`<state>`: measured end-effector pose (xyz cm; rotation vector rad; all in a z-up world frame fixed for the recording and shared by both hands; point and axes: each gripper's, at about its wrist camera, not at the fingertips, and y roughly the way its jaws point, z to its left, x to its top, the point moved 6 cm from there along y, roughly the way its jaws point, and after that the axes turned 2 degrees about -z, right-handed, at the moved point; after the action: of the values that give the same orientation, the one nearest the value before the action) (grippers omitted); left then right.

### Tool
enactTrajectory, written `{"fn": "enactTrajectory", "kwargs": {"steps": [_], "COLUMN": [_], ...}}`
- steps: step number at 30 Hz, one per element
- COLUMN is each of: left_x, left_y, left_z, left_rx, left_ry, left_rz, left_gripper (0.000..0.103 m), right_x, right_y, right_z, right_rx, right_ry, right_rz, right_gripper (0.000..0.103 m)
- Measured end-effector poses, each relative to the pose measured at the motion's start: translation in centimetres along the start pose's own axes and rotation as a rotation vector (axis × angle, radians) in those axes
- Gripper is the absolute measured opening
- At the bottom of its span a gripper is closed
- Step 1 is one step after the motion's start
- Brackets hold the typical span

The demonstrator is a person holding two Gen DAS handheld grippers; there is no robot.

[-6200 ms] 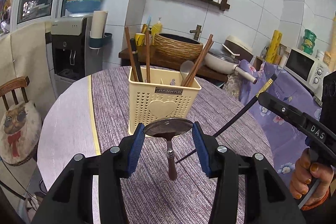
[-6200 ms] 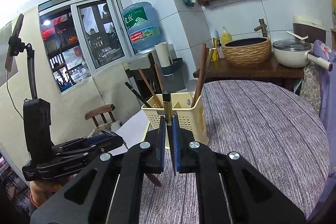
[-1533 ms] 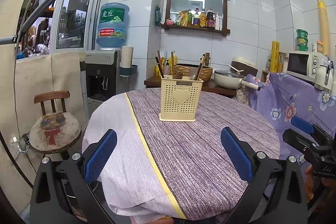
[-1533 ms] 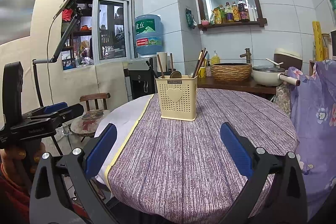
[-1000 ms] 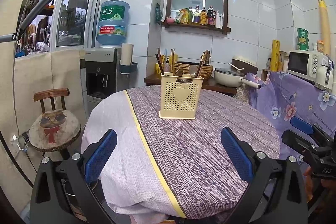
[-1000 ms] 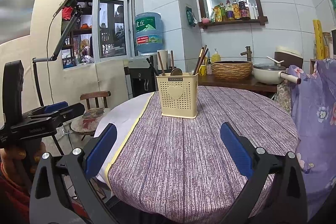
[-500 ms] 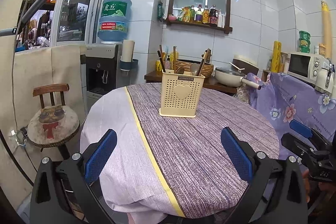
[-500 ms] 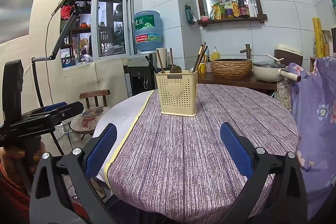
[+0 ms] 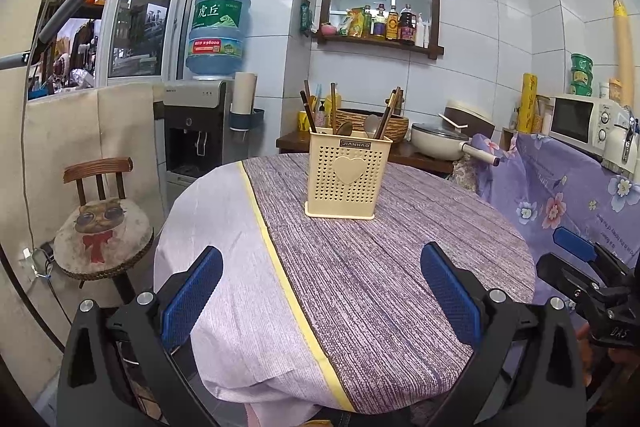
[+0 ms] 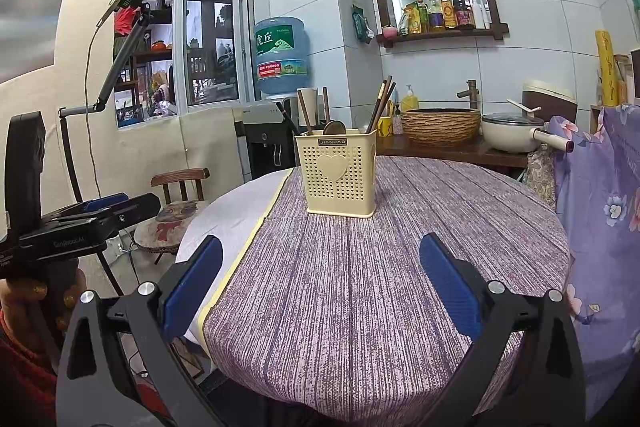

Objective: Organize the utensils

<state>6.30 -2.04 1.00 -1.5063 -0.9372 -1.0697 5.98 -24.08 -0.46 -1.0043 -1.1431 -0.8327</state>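
A cream perforated utensil holder (image 9: 347, 178) (image 10: 338, 177) with a heart on its front stands upright near the far side of the round table (image 9: 384, 291) (image 10: 400, 267). Chopsticks (image 9: 387, 111) (image 10: 382, 103), spoons (image 9: 344, 127) (image 10: 334, 127) and other sticks stand in it. My left gripper (image 9: 322, 297) is open and holds nothing, well back from the holder at the table's near edge. My right gripper (image 10: 320, 289) is open too, with nothing between its blue pads (image 10: 448, 285). Each gripper shows at the other view's side edge.
A purple striped cloth with a yellow band (image 9: 280, 267) covers the table. A wooden chair with a cat cushion (image 9: 102, 231) stands left of it. Behind are a water dispenser (image 9: 200, 123), a woven basket (image 10: 440, 126), a pot (image 10: 516, 137) and a microwave (image 9: 580, 121).
Six seconds ago my left gripper held a spoon and my right held a chopstick at the holder. Both are now open, empty and drawn back; in the last second they barely shift.
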Motion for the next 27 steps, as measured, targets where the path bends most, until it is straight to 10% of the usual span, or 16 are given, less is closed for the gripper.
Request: {"fn": "enactTrajectory", "kwargs": {"steps": [27], "left_x": [-0.72], "left_y": [0.71], "left_z": [-0.19], "left_rx": [0.012], "left_ry": [0.013], "left_rz": [0.036], "left_gripper": [0.098], "right_x": [-0.3], "right_y": [0.55], "right_z": [0.16], "right_rx": [-0.001], "right_ry": [0.005], "right_rz": [0.025], "right_gripper": [0.097]}}
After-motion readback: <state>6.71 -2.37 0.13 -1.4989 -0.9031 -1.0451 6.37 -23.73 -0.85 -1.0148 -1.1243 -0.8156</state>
